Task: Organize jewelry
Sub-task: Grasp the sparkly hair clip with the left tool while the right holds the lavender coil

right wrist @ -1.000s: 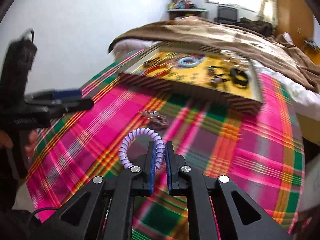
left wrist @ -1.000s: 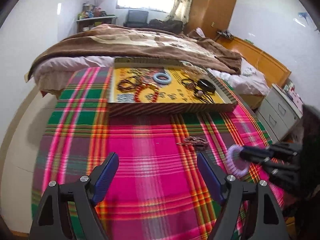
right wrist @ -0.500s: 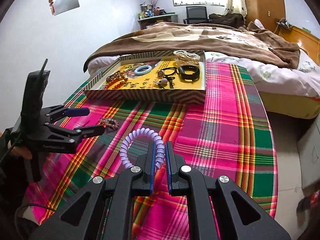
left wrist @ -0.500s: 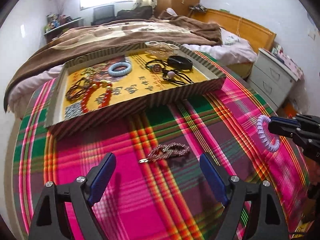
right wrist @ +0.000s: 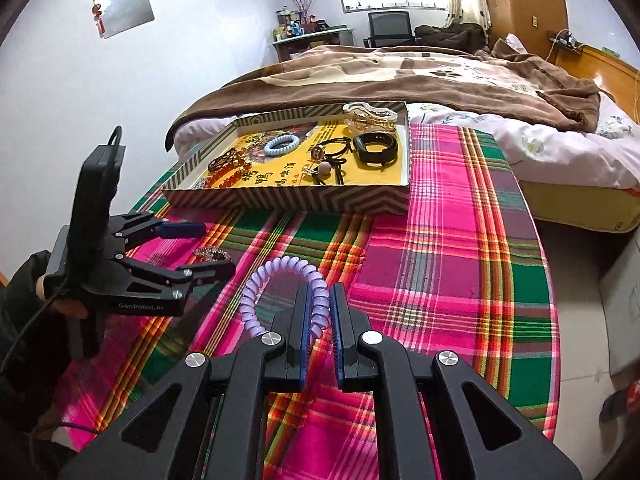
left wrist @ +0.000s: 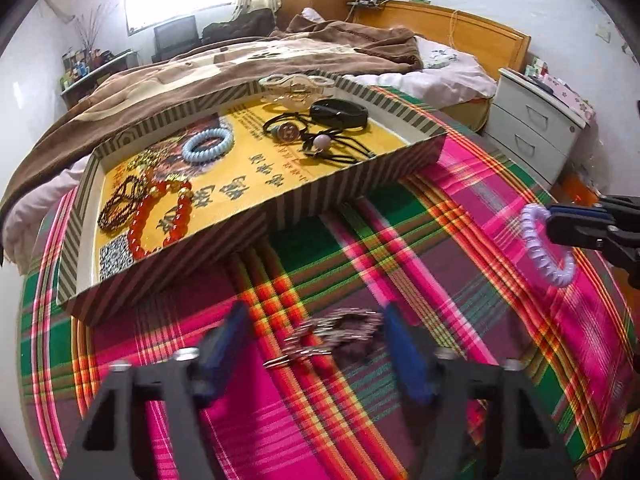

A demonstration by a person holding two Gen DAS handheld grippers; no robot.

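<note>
Closing left gripper (left wrist: 316, 340) around brown beaded bracelet (left wrist: 336, 330) on plaid cloth, long axis spanning pad to pad, no contact evident. Right gripper (right wrist: 320, 312) farther, pinching lilac spiral hair tie (right wrist: 280, 280).

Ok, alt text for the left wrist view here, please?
The left gripper is closing around a beaded bracelet lying on a plaid cloth. Behind it a striped tray holds more jewelry; at right, the right gripper pinches a purple coil hair tie.
</note>
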